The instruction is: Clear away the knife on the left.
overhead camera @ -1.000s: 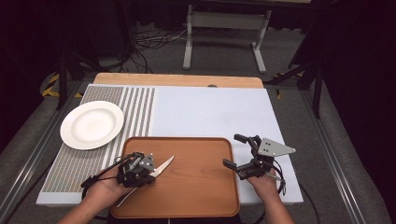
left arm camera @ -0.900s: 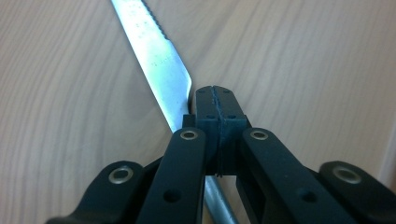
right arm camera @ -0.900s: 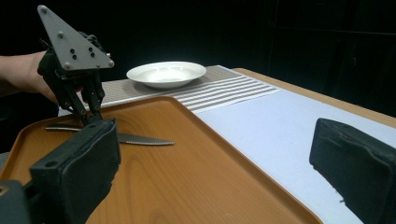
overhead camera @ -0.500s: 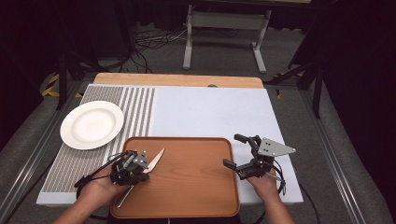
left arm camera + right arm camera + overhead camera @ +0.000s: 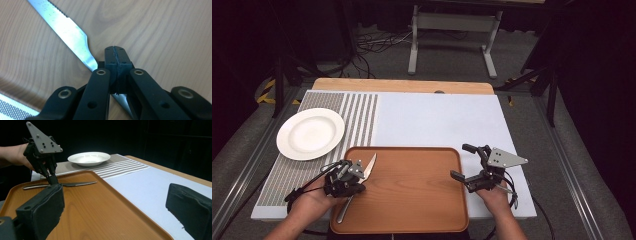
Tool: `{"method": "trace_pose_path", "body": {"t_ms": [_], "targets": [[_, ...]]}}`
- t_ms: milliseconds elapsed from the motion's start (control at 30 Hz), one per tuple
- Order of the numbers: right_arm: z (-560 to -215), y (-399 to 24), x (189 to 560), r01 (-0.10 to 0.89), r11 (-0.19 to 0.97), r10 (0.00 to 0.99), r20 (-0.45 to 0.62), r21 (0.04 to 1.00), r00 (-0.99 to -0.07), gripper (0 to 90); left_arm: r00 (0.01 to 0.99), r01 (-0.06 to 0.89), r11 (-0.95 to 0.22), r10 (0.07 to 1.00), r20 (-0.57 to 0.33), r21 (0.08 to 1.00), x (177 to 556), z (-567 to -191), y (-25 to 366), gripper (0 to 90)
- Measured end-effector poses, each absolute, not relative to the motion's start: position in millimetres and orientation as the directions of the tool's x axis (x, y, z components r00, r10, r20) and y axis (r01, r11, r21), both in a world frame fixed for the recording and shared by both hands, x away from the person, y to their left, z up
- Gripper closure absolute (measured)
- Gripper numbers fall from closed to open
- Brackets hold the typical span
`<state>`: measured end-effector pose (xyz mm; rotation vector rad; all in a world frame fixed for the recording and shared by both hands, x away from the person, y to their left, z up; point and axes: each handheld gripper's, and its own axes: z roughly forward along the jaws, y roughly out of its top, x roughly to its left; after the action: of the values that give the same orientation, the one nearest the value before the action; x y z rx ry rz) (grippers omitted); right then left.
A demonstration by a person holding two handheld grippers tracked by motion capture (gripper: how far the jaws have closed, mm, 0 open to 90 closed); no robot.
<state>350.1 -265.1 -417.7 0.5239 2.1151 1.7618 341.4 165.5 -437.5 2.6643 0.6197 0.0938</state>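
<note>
At lower left of the high view, the left gripper is pinching the knife on the tray, seemingly gripping before lifting; the right gripper is waiting spread wide at lower right

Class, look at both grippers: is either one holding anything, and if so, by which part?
The left gripper is shut on the knife where blade narrows into handle, on the tray. The right gripper is open, holding nothing.
</note>
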Motion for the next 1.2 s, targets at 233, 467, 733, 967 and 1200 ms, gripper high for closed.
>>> {"method": "trace_pose_path", "body": {"t_ms": [233,467,733,967,1200], "targets": [[-418,-265,350,0.064,0.164,0.483,-0.024,0.984,-0.875,2.6,0.888,0.432,-0.809,0.459,-0.032,0.398,341,-438,172,90.0],[-418,-265,350,0.064,0.165,0.484,-0.024,0.984,-0.875,2.6,0.88,0.448,-0.806,0.474,-0.033,0.388,341,-437,178,90.0],[-418,-264,350,0.065,0.166,0.484,-0.024,0.984,-0.875,2.6,0.867,0.472,-0.795,0.496,-0.039,0.382,340,-438,185,90.0],[-418,-264,350,0.066,0.167,0.482,-0.023,0.984,-0.876,2.6,0.863,0.48,-0.79,0.504,-0.042,0.381,339,-438,187,90.0],[-418,-264,350,0.068,0.168,0.481,-0.022,0.983,-0.876,2.6,0.861,0.483,-0.787,0.506,-0.046,0.384,340,-438,190,90.0]]}}
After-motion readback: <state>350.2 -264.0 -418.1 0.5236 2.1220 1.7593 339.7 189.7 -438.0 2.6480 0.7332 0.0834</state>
